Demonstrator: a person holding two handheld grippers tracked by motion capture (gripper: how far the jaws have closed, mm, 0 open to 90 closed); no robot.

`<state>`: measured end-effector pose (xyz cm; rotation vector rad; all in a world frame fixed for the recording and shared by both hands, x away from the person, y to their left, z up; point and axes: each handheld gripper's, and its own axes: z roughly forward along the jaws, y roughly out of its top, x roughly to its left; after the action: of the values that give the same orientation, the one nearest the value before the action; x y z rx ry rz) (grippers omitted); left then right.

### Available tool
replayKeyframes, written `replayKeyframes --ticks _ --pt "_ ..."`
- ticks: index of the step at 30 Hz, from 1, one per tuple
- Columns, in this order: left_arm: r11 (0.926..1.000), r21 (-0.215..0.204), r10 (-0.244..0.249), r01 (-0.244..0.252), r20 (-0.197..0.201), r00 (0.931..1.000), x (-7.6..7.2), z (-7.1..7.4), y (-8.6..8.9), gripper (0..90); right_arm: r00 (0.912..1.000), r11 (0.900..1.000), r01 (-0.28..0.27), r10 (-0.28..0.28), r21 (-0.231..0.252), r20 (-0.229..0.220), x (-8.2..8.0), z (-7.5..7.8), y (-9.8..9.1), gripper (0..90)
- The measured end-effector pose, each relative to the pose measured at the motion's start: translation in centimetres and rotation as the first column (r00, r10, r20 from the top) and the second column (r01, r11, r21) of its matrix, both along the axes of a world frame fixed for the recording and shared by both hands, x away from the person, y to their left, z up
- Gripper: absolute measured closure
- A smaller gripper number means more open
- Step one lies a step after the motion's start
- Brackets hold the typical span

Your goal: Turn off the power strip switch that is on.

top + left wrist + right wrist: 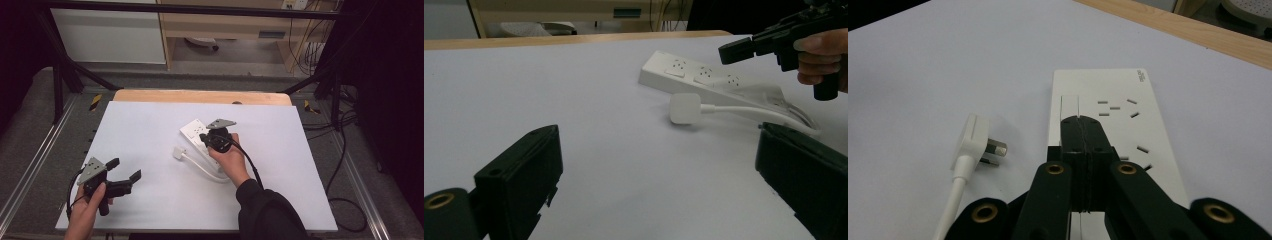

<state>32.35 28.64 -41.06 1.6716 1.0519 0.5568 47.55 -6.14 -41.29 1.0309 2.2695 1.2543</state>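
- The left tool rests at the near left of the white table, held in the person's left hand; its two jaws stand wide apart with nothing between them, aimed across the table toward the plug.
- The white plug lies flat on the table near the middle, just left of the power strip and not plugged in; its white cable curves back toward the right hand.
- The white power strip lies flat at an angle right of the plug, its sockets facing up.
- The right tool, gripped by the right hand, sits over the power strip; its jaws are pressed fully together with nothing held, their tip just over the strip's switch.
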Motion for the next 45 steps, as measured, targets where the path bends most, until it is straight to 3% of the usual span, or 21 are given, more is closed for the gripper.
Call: replayKeyframes --ticks 16,45 --pt "0.9999 0.012 0.000 0.000 0.003 1.0000 -0.1 0.0 -0.1 4.9 0.9995 0.9983 -0.026 0.025 -0.053 -0.020 1.0 -0.3 1.9 90.0" --pt "0.9998 0.020 -0.008 0.007 0.005 1.0000 0.0 0.0 -0.2 4.9 0.9985 0.9952 -0.029 0.025 -0.093 -0.049 1.9 -1.1 2.4 90.0"
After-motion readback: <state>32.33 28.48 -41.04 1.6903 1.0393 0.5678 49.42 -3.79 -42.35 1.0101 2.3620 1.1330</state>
